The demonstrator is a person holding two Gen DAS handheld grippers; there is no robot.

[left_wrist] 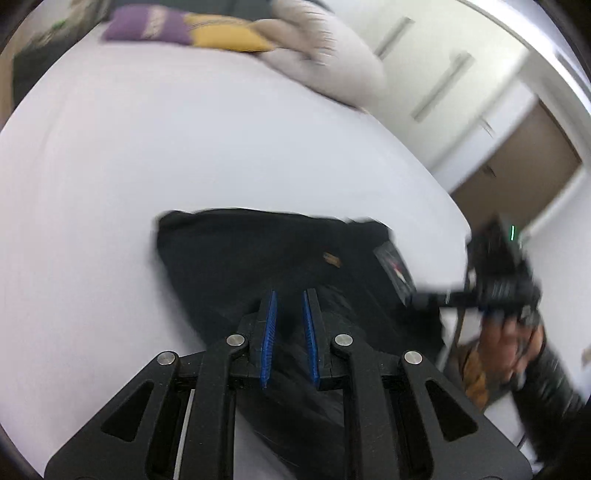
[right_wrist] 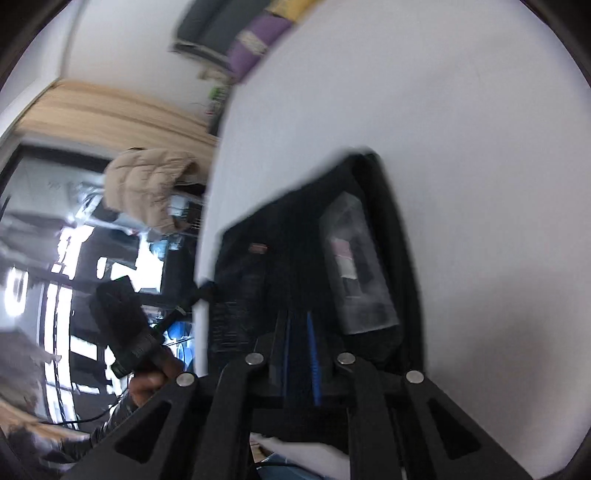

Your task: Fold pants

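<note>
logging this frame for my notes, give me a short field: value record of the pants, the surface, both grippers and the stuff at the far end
garment: black pants, bunched, with a plastic-wrapped tag
surface: white bed
left gripper: blue pads a little apart, black cloth between them
right gripper: pads close together on the pants; grip blurred
far end: purple cloth, yellow cloth, beige pillow
image quality: motion blur

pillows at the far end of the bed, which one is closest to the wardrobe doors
The beige pillow: in the left wrist view it lies at the right end of the row, next to the white wardrobe doors. The yellow pillow and purple pillow sit farther left.
</note>
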